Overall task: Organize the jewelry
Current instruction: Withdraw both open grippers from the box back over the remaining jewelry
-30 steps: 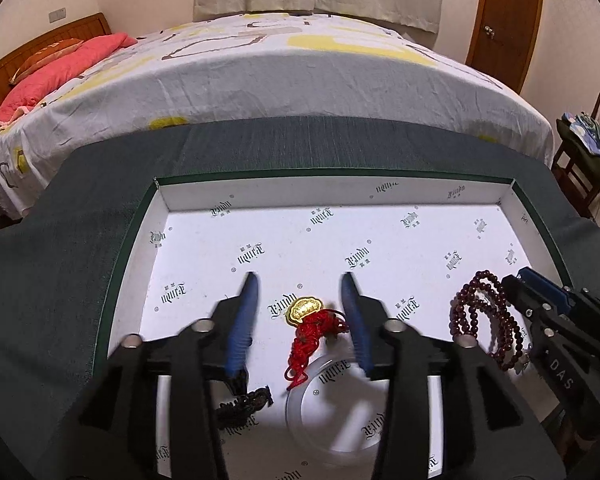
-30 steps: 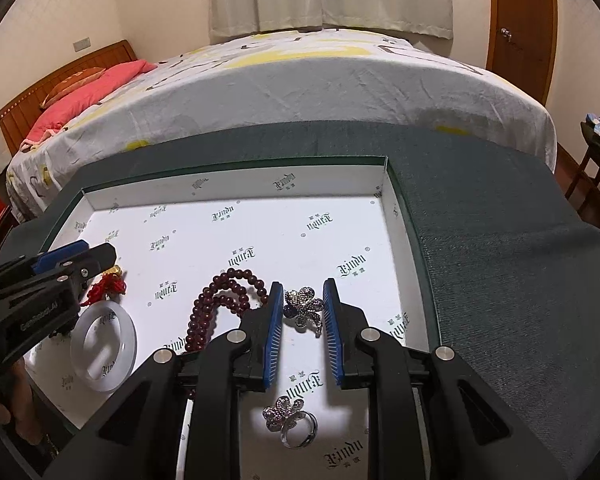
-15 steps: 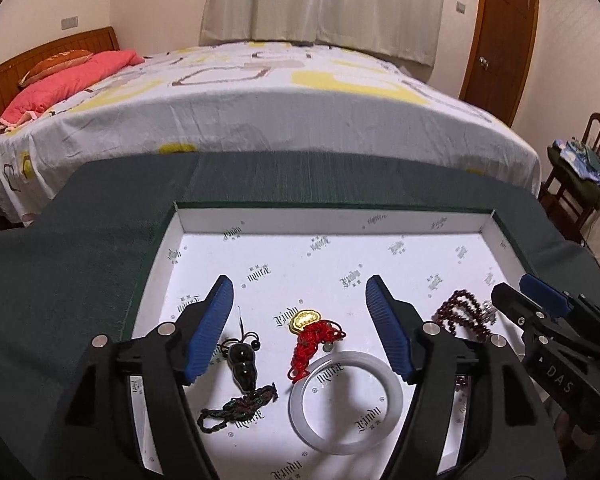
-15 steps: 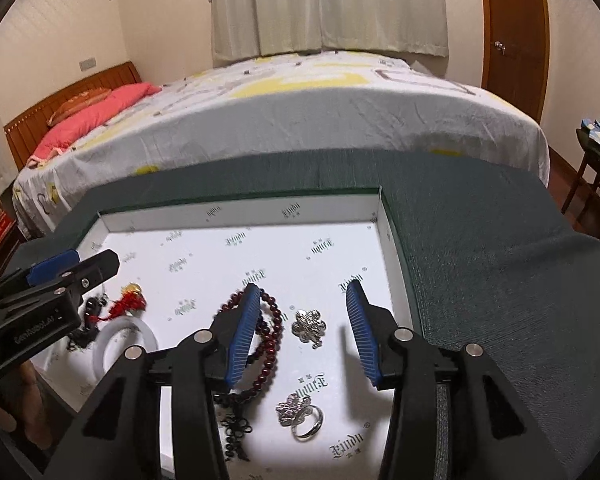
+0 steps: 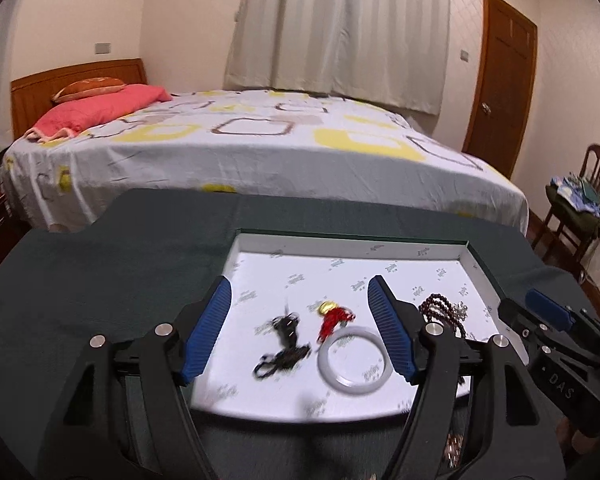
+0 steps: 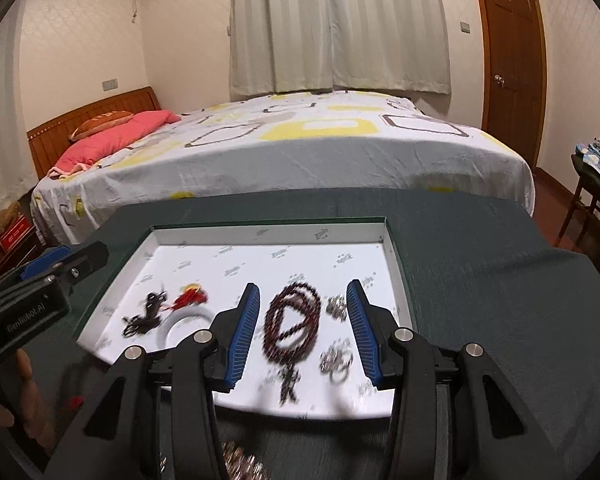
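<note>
A white-lined tray [image 5: 340,240] with a green rim holds the jewelry. My left gripper [image 5: 298,292] hangs open above its near left part, nothing between the pads. Under it lie a black corded pendant [image 5: 286,328], a red knot charm [image 5: 332,318] and a white bangle [image 5: 354,389]. My right gripper [image 6: 304,292] is open over the tray's [image 6: 268,232] right part. Below it lie a dark red bead bracelet [image 6: 296,290], a silver flower brooch [image 6: 337,308] and a silver flower ring [image 6: 336,360]. All the pieces are blurred.
The tray sits on a dark green cloth [image 5: 100,272]. More silvery jewelry [image 6: 240,464] lies on the cloth in front of the tray. A bed [image 5: 260,148] stands behind, a chair [image 5: 580,200] with clothes at the right. A hand [image 6: 24,380] shows at lower left.
Both grippers opened and pulled back and up from the tray. The right one let go of the silver brooch, which now lies in the tray. The left one widened away from the red charm.
</note>
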`<move>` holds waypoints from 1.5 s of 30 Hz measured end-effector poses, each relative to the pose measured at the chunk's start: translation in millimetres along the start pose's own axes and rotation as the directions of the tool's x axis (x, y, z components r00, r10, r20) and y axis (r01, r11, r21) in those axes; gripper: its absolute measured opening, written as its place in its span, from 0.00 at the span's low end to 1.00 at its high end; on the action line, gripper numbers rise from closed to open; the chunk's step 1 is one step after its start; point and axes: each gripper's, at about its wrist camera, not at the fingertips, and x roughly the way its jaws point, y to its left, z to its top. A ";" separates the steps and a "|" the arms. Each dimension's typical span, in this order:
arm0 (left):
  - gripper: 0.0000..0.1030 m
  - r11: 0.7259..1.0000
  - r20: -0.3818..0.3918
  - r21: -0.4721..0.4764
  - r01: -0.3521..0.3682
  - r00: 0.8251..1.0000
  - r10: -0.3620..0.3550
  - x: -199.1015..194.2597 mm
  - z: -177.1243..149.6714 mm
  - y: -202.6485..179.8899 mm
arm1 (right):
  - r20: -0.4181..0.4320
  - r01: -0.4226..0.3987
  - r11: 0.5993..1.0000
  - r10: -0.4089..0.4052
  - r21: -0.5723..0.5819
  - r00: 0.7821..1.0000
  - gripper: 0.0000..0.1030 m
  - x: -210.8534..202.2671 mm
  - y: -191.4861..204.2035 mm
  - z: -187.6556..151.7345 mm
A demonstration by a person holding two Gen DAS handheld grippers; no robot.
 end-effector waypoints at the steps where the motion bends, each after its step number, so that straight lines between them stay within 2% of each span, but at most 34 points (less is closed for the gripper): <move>1: 0.67 1.000 0.002 -0.010 -0.005 1.000 0.005 -8.2 -3.3 4.1 | 0.002 -0.002 1.000 0.002 -0.001 1.000 0.44 -6.3 1.5 -2.9; 12: 0.67 0.993 -0.001 -0.074 -0.096 0.995 0.096 -67.2 -44.8 41.8 | 0.010 0.009 1.000 -0.009 -0.002 1.000 0.44 -57.6 4.0 -36.9; 20: 0.67 0.991 -0.045 -0.073 -0.114 0.993 0.111 -88.4 -83.3 48.8 | -0.008 0.032 0.999 -0.032 0.004 0.999 0.44 -88.2 -1.6 -77.6; 27: 0.67 0.993 -0.087 -0.045 -0.111 0.990 0.107 -82.4 -102.4 44.4 | -0.024 0.037 0.999 -0.037 0.003 0.999 0.44 -100.4 -5.2 -99.5; 45: 0.66 0.995 -0.203 -0.008 -0.096 0.975 0.092 -45.0 -111.4 37.5 | -0.052 0.025 0.999 -0.023 0.035 0.998 0.44 -93.4 -11.2 -109.7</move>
